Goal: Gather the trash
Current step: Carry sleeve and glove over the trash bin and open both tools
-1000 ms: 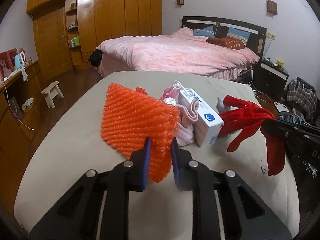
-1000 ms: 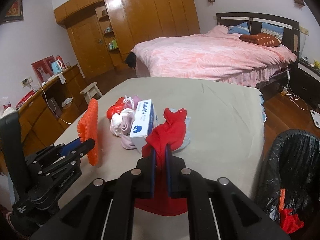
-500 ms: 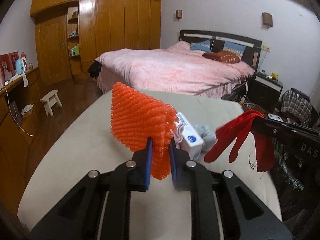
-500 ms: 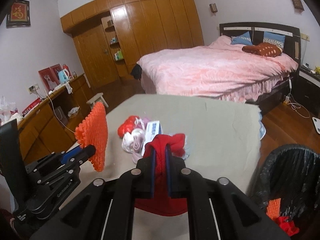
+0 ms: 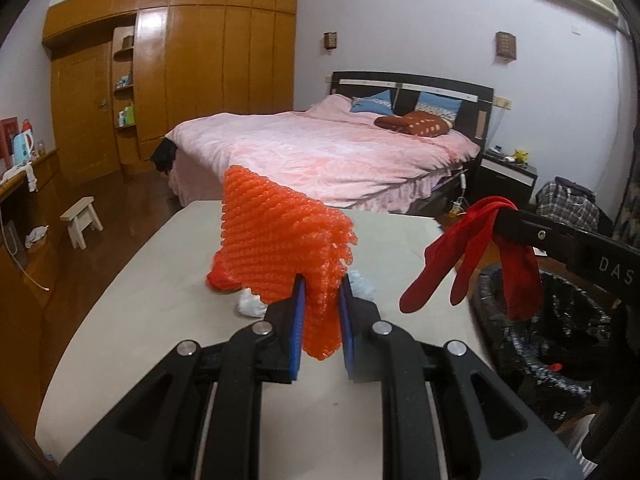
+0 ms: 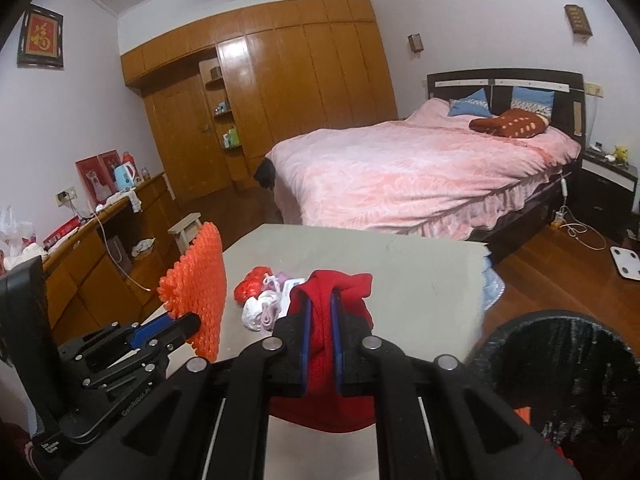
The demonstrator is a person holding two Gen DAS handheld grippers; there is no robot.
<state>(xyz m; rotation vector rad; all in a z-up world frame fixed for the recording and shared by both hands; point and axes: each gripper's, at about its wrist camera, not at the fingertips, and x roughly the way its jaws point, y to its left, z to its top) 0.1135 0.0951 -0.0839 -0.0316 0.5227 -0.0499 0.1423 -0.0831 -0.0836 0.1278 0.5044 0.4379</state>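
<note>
My left gripper (image 5: 322, 284) is shut on an orange foam net (image 5: 276, 236) and holds it up above the beige table (image 5: 160, 280). The right gripper (image 6: 321, 300) is shut on a red glove (image 6: 320, 336), which hangs from its jaws; in the left wrist view the red glove (image 5: 472, 256) dangles at the right, next to a black-lined bin (image 5: 552, 332). From the right wrist view the left gripper (image 6: 192, 320) and the orange foam net (image 6: 200, 288) show at the left. A small pile of trash (image 6: 264, 300) still lies on the table, partly hidden.
The black-lined bin (image 6: 568, 376) stands by the table's right side with red scraps inside. Beyond the table is a pink bed (image 6: 420, 176). A wooden wardrobe (image 6: 280, 80) fills the back wall, and a small stool (image 5: 80, 220) stands on the wood floor.
Both grippers have risen off the table with their loads; the net and the glove now hang in the air. The pile on the table has dropped lower in both views.
</note>
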